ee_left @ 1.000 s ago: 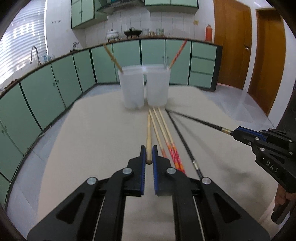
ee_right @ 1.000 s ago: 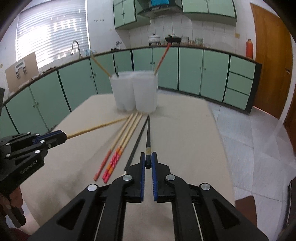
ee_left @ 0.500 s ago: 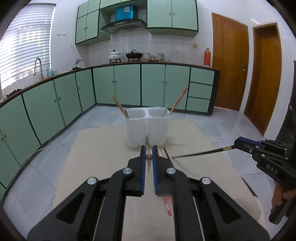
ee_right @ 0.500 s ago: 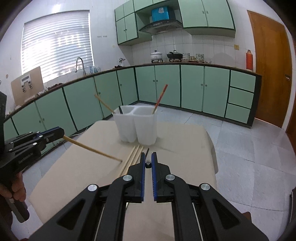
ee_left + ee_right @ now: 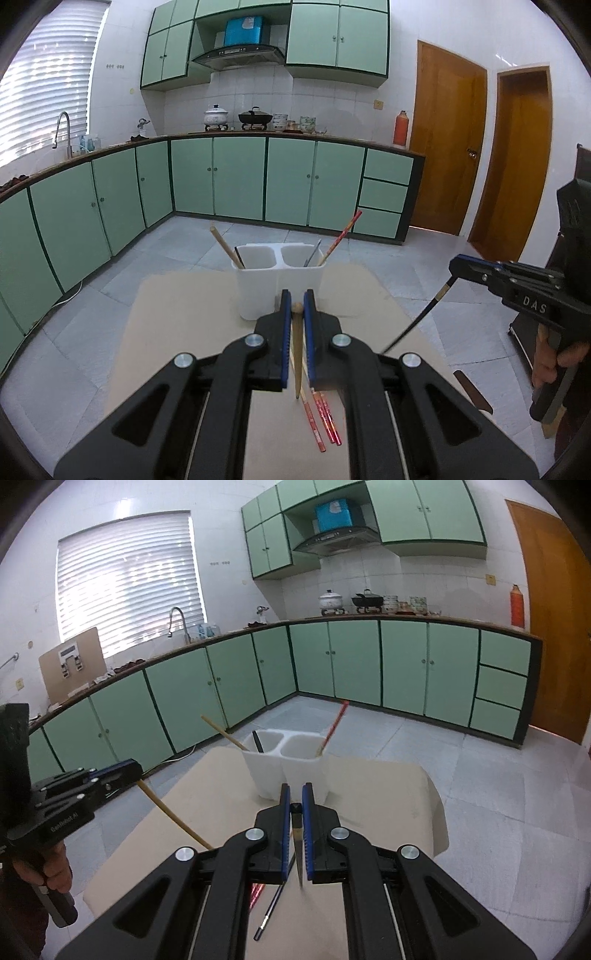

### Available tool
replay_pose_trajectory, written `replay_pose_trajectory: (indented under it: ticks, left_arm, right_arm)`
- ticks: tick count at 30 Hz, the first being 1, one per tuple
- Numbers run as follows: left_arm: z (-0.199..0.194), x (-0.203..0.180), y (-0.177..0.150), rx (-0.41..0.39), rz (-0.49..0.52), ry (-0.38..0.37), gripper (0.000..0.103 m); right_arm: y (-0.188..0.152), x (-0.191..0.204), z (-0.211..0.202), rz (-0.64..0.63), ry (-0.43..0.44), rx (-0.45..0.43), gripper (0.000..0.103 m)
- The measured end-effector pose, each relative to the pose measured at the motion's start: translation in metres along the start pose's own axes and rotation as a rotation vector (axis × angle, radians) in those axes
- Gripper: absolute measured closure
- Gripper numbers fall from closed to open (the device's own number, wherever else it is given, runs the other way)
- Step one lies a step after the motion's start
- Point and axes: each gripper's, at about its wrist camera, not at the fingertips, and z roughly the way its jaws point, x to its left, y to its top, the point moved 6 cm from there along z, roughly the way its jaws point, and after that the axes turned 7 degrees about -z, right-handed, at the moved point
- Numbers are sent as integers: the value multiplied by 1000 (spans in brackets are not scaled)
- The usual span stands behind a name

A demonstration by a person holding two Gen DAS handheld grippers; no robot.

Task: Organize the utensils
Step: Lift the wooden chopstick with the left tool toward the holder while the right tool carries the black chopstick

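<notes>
Step in hand: carrying chopsticks to the holder [image 5: 279, 284].

Left claw [image 5: 294, 308] clamped on a wooden stick [image 5: 296, 354], tip hanging below the jaws; next it needs tipping upright over the compartment ahead.

Right claw [image 5: 293, 805] clamped on a black stick [image 5: 297, 845].

Holder sits just ahead of and below both claws. Red sticks [image 5: 321, 417] lie on the tabletop [image 5: 184, 314] beneath.

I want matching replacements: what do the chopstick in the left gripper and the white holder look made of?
The held chopstick looks like bare bamboo or wood: matt tan, no gloss. The holder seems to be matt, slightly translucent white plastic, moulded as two joined compartments.
</notes>
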Motion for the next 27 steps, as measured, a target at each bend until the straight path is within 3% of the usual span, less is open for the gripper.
replay_pose_trajectory:
  ticks: [14, 27]
  left_arm:
    - [-6, 3, 28, -46, -6, -27, 97]
    - [4, -1, 120, -192, 7, -22, 97]
  right_arm:
    - [45, 5, 2, -62, 45, -51, 97]
    - [149, 0, 19, -107, 39, -179, 97]
